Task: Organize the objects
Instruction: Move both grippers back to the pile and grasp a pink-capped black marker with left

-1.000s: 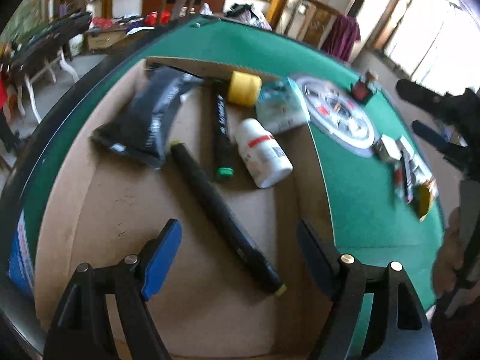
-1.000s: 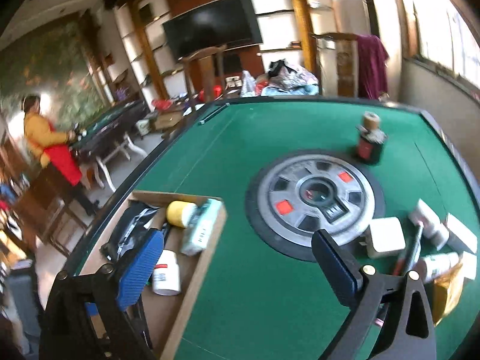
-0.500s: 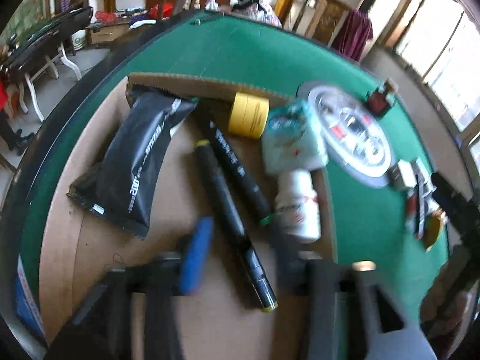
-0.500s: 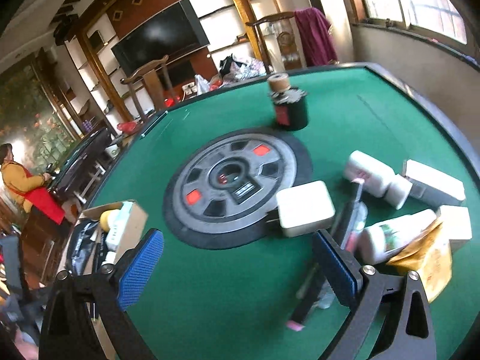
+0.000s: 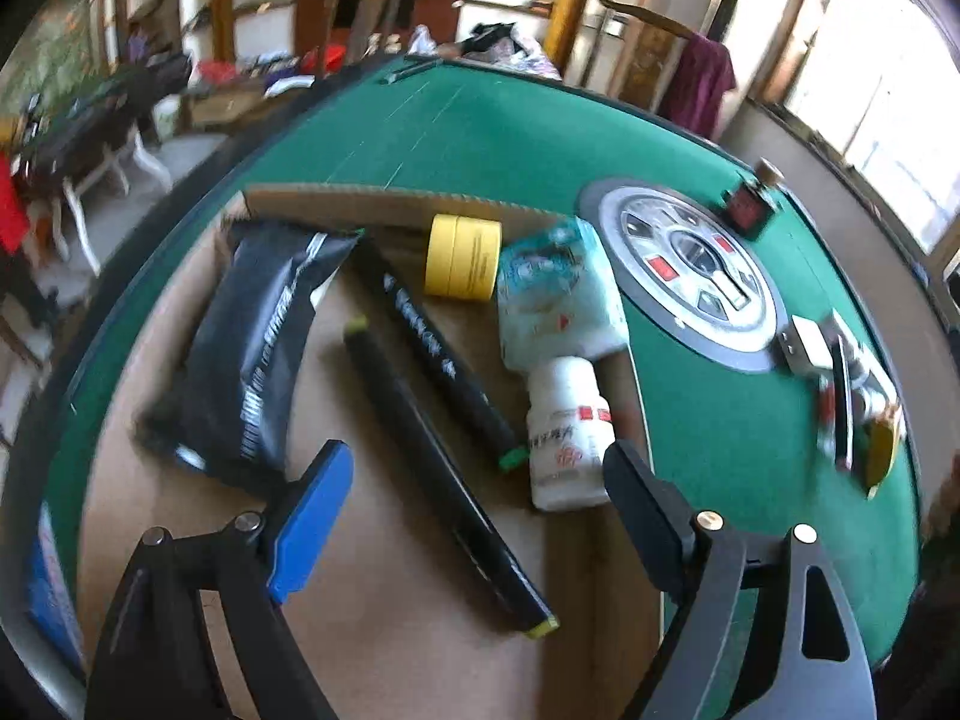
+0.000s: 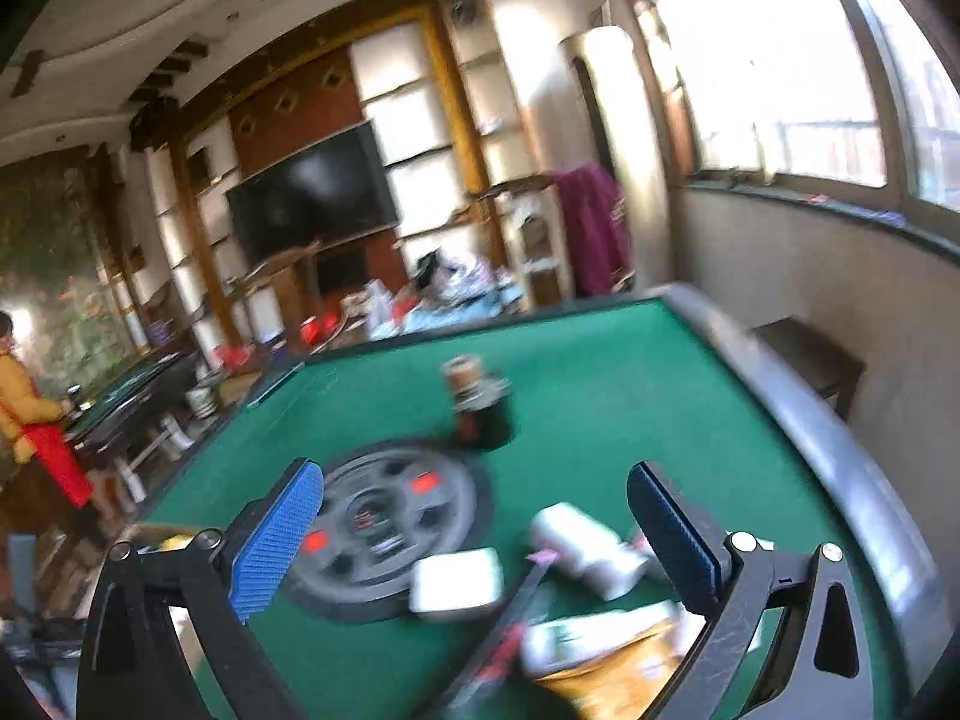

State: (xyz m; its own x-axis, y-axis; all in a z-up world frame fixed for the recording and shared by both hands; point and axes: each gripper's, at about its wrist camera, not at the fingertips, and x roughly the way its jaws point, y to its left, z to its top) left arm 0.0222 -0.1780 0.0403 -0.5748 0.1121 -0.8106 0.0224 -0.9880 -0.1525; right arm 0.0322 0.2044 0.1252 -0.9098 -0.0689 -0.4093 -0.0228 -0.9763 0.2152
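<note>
Left gripper [image 5: 477,498] opening, empty, over cardboard tray [image 5: 336,207]; right gripper [image 6: 474,531] spread wide, empty.
Loose white bottle [image 6: 585,549] lies between right's jaws, below: descend squarely before closing; avoid neighbouring white box [image 6: 456,582].

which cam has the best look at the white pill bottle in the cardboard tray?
Left wrist. The white pill bottle lies whole and close there, red label readable, at the right edge of the cardboard tray. Right wrist shows only a sliver of that tray at its lower left, and no bottle in it.
</note>
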